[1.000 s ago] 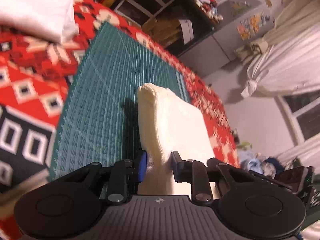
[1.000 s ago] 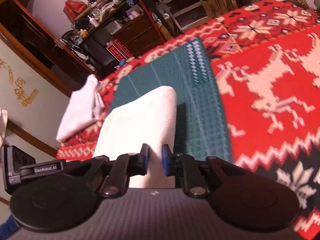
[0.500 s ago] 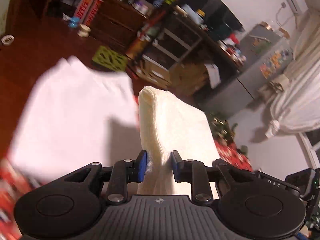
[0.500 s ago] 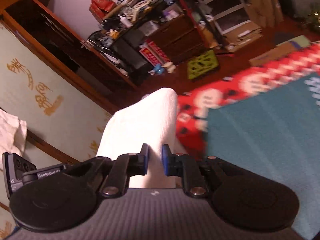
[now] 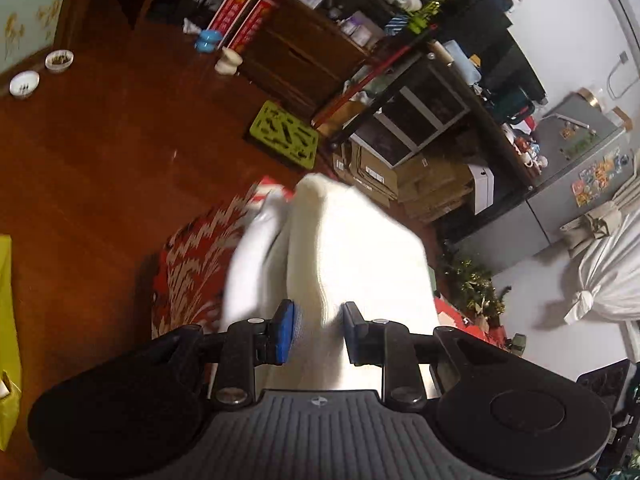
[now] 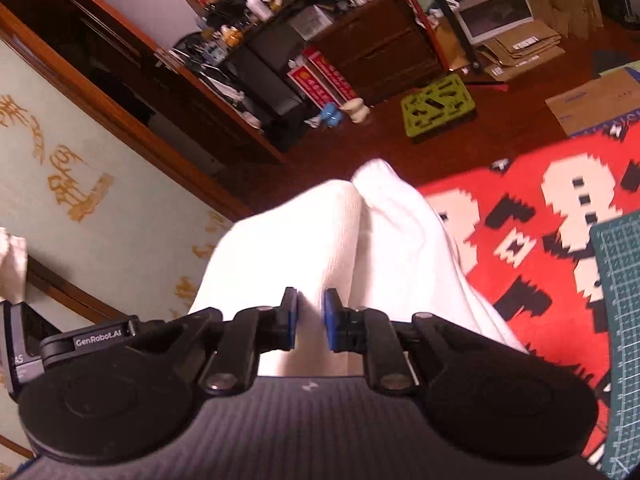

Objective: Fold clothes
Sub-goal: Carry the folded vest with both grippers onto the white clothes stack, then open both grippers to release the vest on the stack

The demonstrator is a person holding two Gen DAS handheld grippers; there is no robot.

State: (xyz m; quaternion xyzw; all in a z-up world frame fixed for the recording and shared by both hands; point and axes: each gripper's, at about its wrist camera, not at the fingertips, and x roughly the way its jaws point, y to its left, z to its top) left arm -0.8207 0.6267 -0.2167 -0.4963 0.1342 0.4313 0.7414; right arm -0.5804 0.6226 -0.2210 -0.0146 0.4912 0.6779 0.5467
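A folded cream-white garment (image 5: 352, 256) is carried between both grippers. In the left wrist view my left gripper (image 5: 318, 330) is shut on one thick end of it, and the cloth stretches forward above the edge of a red patterned blanket (image 5: 192, 268). My right gripper (image 6: 310, 318) is shut on the garment's other end (image 6: 304, 248). A second white folded cloth (image 6: 404, 232) lies just beyond and under the held one, on the red blanket (image 6: 532, 240). The same pale cloth (image 5: 250, 264) shows blurred to the left in the left wrist view.
A green cutting mat (image 6: 620, 320) covers the blanket at the right edge. Beyond the blanket is a dark wooden floor (image 5: 100, 168) with a lime plastic tray (image 5: 284, 134), small bowls (image 5: 24, 84), a drawer chest (image 6: 380, 56), cluttered shelves and cardboard boxes (image 5: 424, 184).
Both grippers carried the folded garment sideways off the green mat, over the blanket's edge. The white folded cloth that was at the far side now lies right under the held garment.
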